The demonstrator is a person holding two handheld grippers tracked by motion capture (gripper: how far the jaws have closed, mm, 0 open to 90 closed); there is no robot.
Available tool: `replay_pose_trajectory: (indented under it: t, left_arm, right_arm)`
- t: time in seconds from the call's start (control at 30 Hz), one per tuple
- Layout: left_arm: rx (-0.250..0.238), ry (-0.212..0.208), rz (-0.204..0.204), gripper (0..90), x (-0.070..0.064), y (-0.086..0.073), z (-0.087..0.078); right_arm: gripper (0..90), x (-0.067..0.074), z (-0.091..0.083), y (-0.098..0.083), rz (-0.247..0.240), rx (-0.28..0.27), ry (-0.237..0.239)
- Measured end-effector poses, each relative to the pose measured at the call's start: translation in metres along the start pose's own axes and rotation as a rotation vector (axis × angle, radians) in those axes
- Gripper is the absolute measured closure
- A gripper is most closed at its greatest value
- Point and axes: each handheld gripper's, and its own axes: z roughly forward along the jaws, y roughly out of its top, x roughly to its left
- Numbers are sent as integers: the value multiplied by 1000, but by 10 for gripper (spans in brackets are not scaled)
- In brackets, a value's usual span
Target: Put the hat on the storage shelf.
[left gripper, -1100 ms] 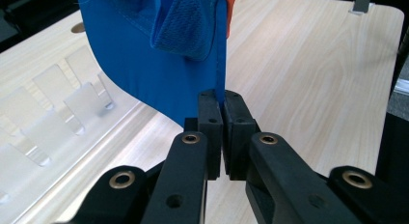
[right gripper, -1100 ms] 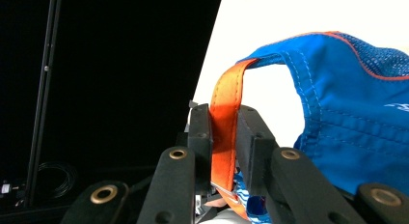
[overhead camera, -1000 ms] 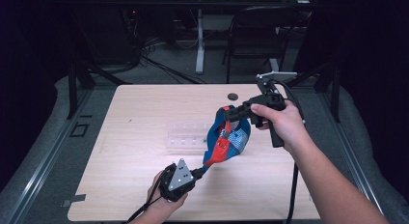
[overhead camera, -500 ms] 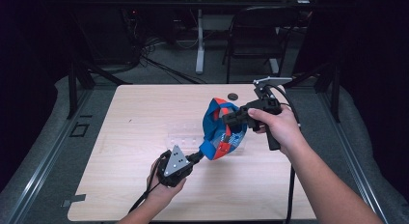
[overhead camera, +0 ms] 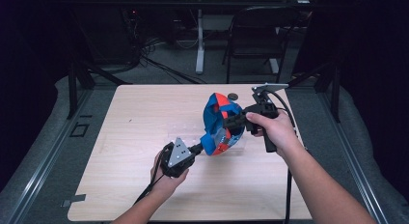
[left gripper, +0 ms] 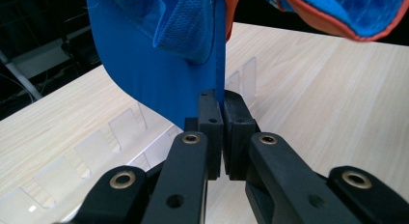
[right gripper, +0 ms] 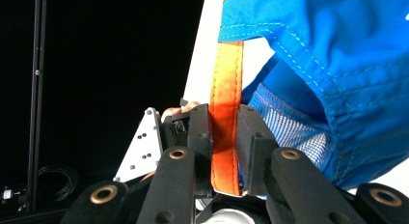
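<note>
A blue and orange cap (overhead camera: 219, 125) hangs above the wooden table (overhead camera: 135, 113), held between both grippers. My left gripper (overhead camera: 201, 147) comes from the lower left and is shut on the cap's blue brim (left gripper: 154, 74); in the left gripper view its jaws (left gripper: 222, 105) pinch the brim's edge. My right gripper (overhead camera: 226, 121) reaches in from the right and is shut on the cap's orange strap (right gripper: 225, 89). In the right gripper view (right gripper: 224, 122) the strap runs straight between the pads, with blue fabric and mesh (right gripper: 337, 64) to the right.
A clear plastic tray with dividers (overhead camera: 188, 132) lies flat on the table under the cap, also seen as the divided tray (left gripper: 96, 147) beyond the left jaws. A small dark round object (overhead camera: 233, 95) sits near the far edge. A chair (overhead camera: 255, 35) stands behind the table.
The cap has swung from a stretched slant to a more upright bunch. My left gripper rose and moved away from the near edge; my right gripper shifted a little left.
</note>
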Motion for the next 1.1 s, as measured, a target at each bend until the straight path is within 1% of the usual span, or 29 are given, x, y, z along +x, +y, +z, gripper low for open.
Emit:
replay_pose_trajectory:
  t: [0.03, 0.17, 0.27, 0.33, 0.43, 0.57, 0.63, 0.67, 0.7, 0.77, 0.83, 1.0, 1.03, 1.07, 1.1]
  left_arm:
    - [1, 3, -3, 884, 1, 0, 1]
    - [7, 18, -12, 884, 6, -2, 5]
    - [4, 12, -18, 884, 9, -4, 10]
    - [-2, 9, -30, 884, 11, -4, 12]
    - [9, 9, -32, 884, 12, -6, 15]
    - [12, 5, -34, 884, 14, -10, 18]
    - [13, -1, -36, 883, 16, -12, 19]
    - [10, -5, -40, 883, 17, -12, 19]
    - [14, -3, -35, 883, 17, -13, 20]
    - [10, -4, -39, 883, 18, -15, 22]
    - [18, -6, -40, 883, 19, -18, 23]
    - [20, -4, -44, 883, 18, -23, 25]
    - [21, -4, -49, 883, 18, -23, 25]
    - [23, -3, -48, 883, 19, -24, 24]
    - [26, -4, -50, 883, 19, -25, 24]
  right_arm:
    - [780, -1, 2, 0, 4, -8, 1]
    - [781, -4, 5, 3, 0, 3, -6]
    - [781, -5, 9, 5, 10, -6, -10]
    - [781, -6, 10, 5, 8, 2, -14]
    - [781, -7, 12, 7, 18, -7, -10]
    - [781, -11, 15, 7, 10, 17, -13]
    - [781, -12, 18, 7, 22, 6, -7]
    - [781, -12, 19, 7, 20, 13, -14]
    - [781, -13, 19, 7, 17, 20, -10]
    - [781, -14, 21, 7, 25, 20, -11]
    - [781, -15, 22, 7, 19, 26, -17]
    - [781, -18, 24, 7, 41, 9, -18]
    - [781, -18, 24, 7, 41, 9, -18]
    - [780, -19, 24, 7, 32, 20, -18]
    - [780, -20, 25, 7, 39, 16, -24]
